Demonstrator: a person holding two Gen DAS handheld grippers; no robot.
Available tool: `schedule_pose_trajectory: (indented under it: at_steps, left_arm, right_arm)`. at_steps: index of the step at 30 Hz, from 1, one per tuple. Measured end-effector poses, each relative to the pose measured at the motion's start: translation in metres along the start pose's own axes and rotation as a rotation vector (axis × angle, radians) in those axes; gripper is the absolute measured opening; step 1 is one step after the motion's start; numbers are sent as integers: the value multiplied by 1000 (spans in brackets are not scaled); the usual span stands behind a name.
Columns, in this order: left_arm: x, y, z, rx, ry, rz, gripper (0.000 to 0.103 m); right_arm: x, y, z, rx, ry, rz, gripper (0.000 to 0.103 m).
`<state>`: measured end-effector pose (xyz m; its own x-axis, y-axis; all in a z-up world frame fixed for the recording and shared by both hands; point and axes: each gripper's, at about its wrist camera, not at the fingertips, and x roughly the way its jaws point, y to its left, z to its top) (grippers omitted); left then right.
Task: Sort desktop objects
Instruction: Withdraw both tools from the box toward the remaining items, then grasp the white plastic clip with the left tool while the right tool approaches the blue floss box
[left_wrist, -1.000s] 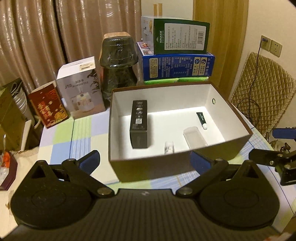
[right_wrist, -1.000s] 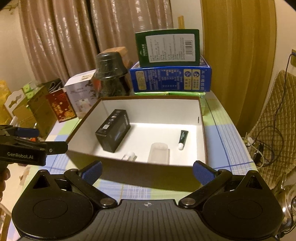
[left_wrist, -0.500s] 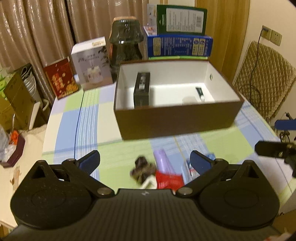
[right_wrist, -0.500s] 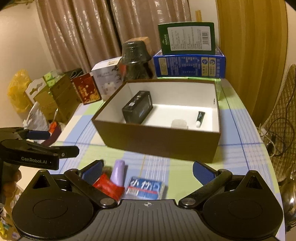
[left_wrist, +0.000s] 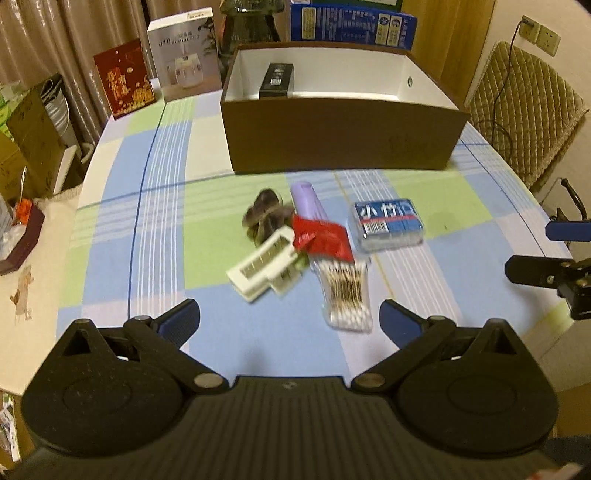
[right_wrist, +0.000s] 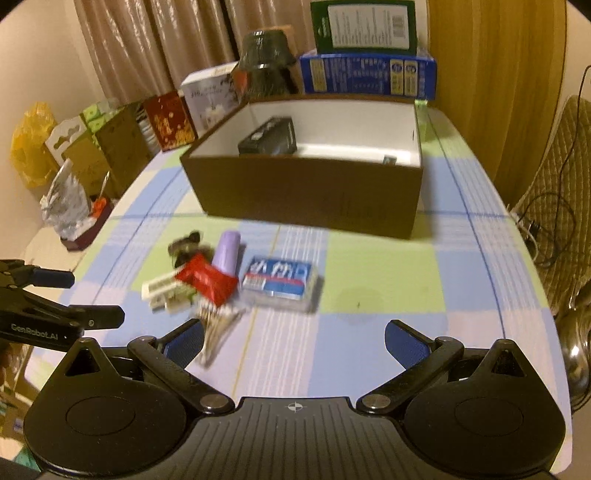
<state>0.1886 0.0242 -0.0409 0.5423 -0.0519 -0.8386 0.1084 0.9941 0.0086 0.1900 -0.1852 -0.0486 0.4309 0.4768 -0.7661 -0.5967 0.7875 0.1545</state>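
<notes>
Both grippers, left gripper (left_wrist: 290, 319) and right gripper (right_wrist: 293, 338), hang released near the cluttered small items, brown cardboard box (left_wrist: 340, 136) beyond.

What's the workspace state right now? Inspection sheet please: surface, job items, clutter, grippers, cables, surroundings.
Surface: checked tablecloth, flat, blue, green and white squares.
Job's things: brown box open, black carton inside; loose pile in front of it: purple tube, red packet, white strip, dark hair clip, cotton swab pack, blue-label case lying apart to the right.
Clutter: white carton, red gift box, blue box behind the brown box.
Grippers: left gripper open, empty; right gripper open, empty.
Cables: black cord over the chair.
Surroundings: curtains, quilted chair.
</notes>
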Motion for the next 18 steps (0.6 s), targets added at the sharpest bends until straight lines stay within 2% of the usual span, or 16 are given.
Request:
schedule_pose_trajectory:
  at_steps: [9, 18]
  left_arm:
    - [-3, -5, -23, 11, 13, -25, 99]
    - [6, 7, -24, 32, -12, -41, 89]
  right_arm:
    - [7, 3, -21, -9, 40, 5, 101]
    - [19, -2, -25, 16, 61, 0, 101]
